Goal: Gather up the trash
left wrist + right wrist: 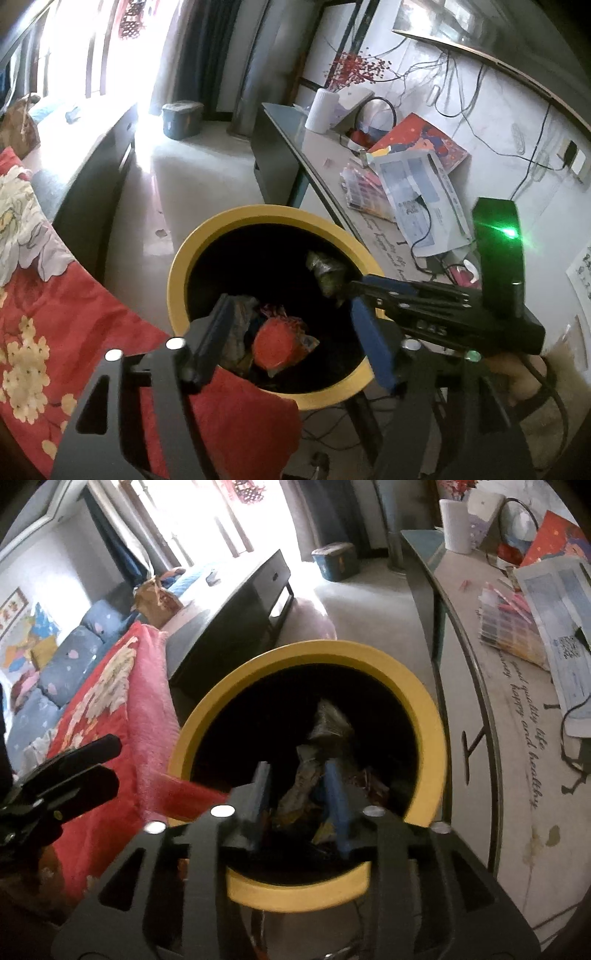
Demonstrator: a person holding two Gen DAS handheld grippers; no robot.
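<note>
A round bin with a yellow rim and a dark inside stands on the floor; it also shows in the right wrist view. Inside lie a red wrapper and other crumpled wrappers. My left gripper is open over the bin's mouth with nothing between its fingers. My right gripper hangs over the bin, its jaws a little apart around a crumpled silvery-green wrapper. In the left wrist view the right gripper reaches in from the right with that wrapper at its tip.
A red flowered blanket lies left of the bin. A long table with papers, cables and a paper roll runs along the right. A dark low cabinet and a blue storage box stand on the floor behind.
</note>
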